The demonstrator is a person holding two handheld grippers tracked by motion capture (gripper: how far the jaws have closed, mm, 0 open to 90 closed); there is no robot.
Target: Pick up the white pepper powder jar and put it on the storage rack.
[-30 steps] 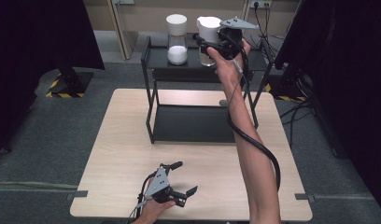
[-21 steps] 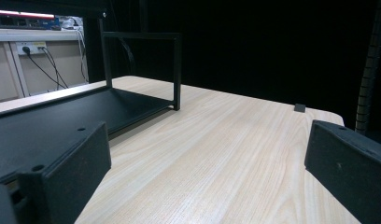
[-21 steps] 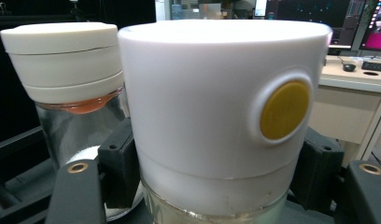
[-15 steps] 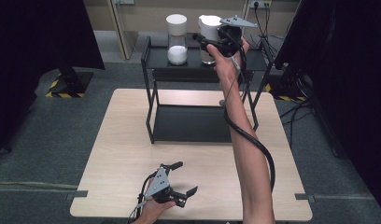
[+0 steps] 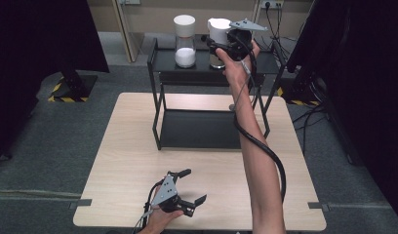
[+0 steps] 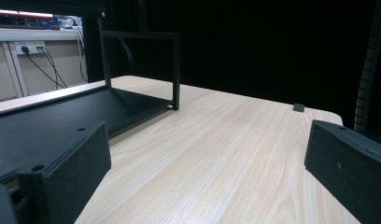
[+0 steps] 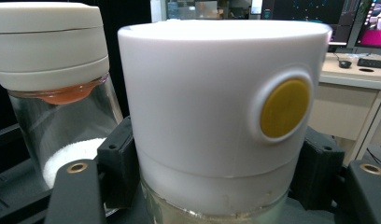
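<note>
Power sockets (image 5: 268, 5): on the wall behind the table's far edge.
Hazard-striped base (image 5: 65, 90): on the floor beyond the far left corner.

Looking down and forward from above the near table (image 5: 138, 146) edge. Riding low over the tabletop (image 6: 216, 154), facing the black rack (image 6: 132, 70), shared with the overhead view. Pressed close against a white-lidded jar (image 7: 216, 116) between the jaws, second jar (image 7: 53, 70) beside it.
</note>
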